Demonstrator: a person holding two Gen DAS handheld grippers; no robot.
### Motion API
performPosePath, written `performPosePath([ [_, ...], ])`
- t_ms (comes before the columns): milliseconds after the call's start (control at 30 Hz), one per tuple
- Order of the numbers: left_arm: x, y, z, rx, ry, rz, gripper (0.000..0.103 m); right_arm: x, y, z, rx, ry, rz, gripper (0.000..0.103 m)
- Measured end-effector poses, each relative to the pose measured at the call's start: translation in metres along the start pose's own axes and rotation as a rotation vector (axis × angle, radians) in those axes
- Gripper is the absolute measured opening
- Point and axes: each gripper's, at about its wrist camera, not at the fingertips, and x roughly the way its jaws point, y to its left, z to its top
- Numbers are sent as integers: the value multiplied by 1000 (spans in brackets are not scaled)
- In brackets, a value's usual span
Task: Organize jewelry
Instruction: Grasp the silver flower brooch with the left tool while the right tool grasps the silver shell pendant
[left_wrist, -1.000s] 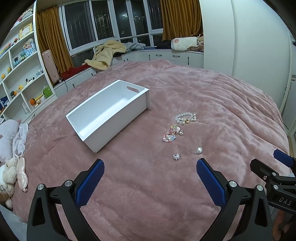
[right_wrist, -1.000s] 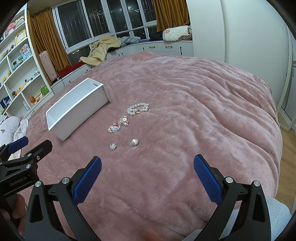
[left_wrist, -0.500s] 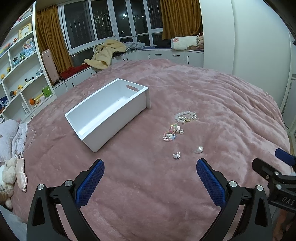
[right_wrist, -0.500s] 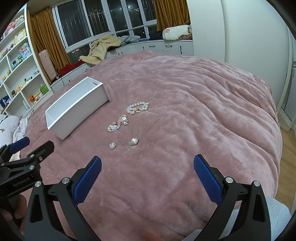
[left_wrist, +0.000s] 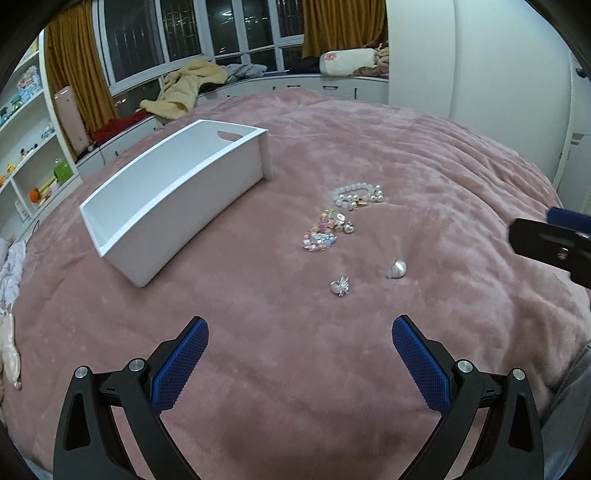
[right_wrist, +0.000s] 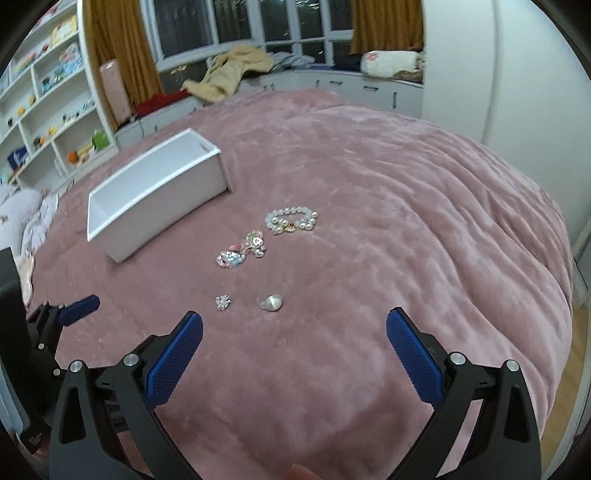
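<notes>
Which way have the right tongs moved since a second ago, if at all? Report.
Yes. The right tongs have advanced toward the pearl ring, which now lies closer to their tips.

A wide bed (left_wrist: 406, 155) under a pink plush blanket fills the room. Behind it, dark windows (left_wrist: 236, 33) with mustard curtains (left_wrist: 74, 70) sit above a white window seat (right_wrist: 332, 83). White shelves (right_wrist: 48, 110) line the left wall.
</notes>
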Motion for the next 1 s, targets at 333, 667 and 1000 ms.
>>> performPosePath([
  [333, 58, -26, 0, 93, -12, -145, 101, 60, 30, 40, -393, 89, 75, 98],
  [667, 103, -24, 4, 134, -29, -238, 92, 122, 27, 30, -577, 135, 196, 98],
  [1000, 125, -21, 8, 122, 7, -288, 27, 146, 20, 27, -506, 290, 324, 57],
])
